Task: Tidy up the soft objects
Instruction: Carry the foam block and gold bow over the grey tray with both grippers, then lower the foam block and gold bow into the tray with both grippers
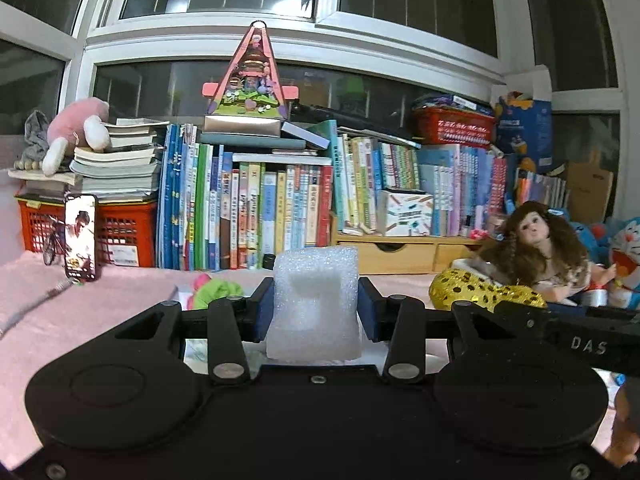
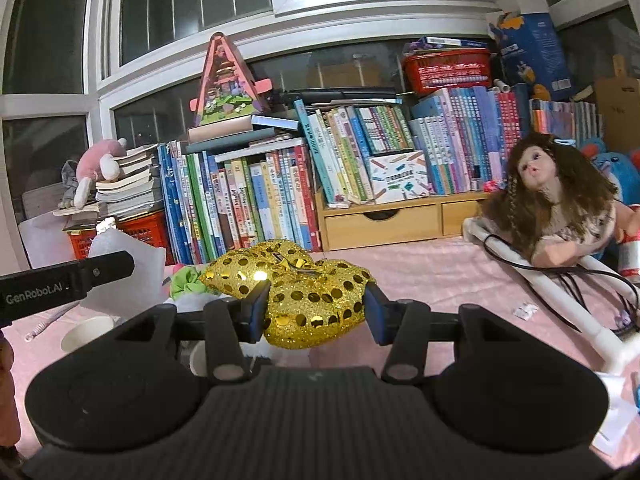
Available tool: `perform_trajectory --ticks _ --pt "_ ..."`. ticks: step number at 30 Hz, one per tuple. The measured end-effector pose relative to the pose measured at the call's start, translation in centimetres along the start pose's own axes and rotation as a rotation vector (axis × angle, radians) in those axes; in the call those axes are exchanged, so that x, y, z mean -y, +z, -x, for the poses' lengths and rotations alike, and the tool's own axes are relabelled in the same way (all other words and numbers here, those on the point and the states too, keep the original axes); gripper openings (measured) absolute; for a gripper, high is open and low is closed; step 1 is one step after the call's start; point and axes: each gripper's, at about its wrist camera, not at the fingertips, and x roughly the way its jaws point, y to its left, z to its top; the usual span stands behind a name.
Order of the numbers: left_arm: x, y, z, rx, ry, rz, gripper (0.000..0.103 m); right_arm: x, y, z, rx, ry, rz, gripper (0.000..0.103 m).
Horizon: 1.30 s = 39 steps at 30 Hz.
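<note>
My left gripper [image 1: 316, 310] is shut on a white foam block [image 1: 316, 300], which stands upright between the blue pads, lifted above the pink cloth. My right gripper [image 2: 314, 310] is shut on a gold sequinned soft ornament [image 2: 304, 300]; the same gold ornament [image 1: 480, 290] shows at the right of the left wrist view. The foam block [image 2: 120, 268] and the left gripper's black side appear at the left of the right wrist view. A green and pink soft toy [image 1: 214, 290] lies on the cloth just left of the foam block. A long-haired doll [image 2: 560, 196] leans at the right.
A row of books [image 1: 280, 200] and wooden drawers [image 2: 384, 220] line the back under the window. Red crates [image 1: 116, 236], a phone [image 1: 81, 238], a pink plush [image 1: 76, 128] on stacked books, blue plush toys [image 1: 624, 248], white tubes with a cable [image 2: 560, 284] and a paper cup [image 2: 86, 330] surround the pink cloth [image 1: 80, 320].
</note>
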Motion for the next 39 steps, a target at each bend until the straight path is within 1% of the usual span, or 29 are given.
perform_trajectory --ticks 8,14,18,24,34,39 --pt "-2.4 1.7 -3.1 -0.057 0.032 -0.014 0.041 -1.8 1.5 -2.7 -0.024 0.037 0.027 0.053" --pt "-4.1 2.5 -5.6 -0.118 0.041 -0.019 0.041 -2.6 2.3 -4.6 -0.058 0.056 0.034 0.053" --pt "-5.2 2.9 -7.1 -0.162 0.048 -0.001 0.041 -2.9 2.7 -6.0 -0.084 0.059 0.036 0.053" --pt "-6.4 3.5 -9.0 -0.205 0.059 0.003 0.041 -3.4 3.2 -8.0 -0.129 0.064 0.035 0.053" --pt "-9.2 3.6 -12.7 -0.347 0.07 0.048 0.041 -3.6 4.0 -10.9 -0.209 0.049 0.05 0.053" --pt "-10.2 3.8 -13.7 -0.386 0.072 0.064 0.041 -3.8 4.2 -12.4 -0.266 0.045 0.058 0.053"
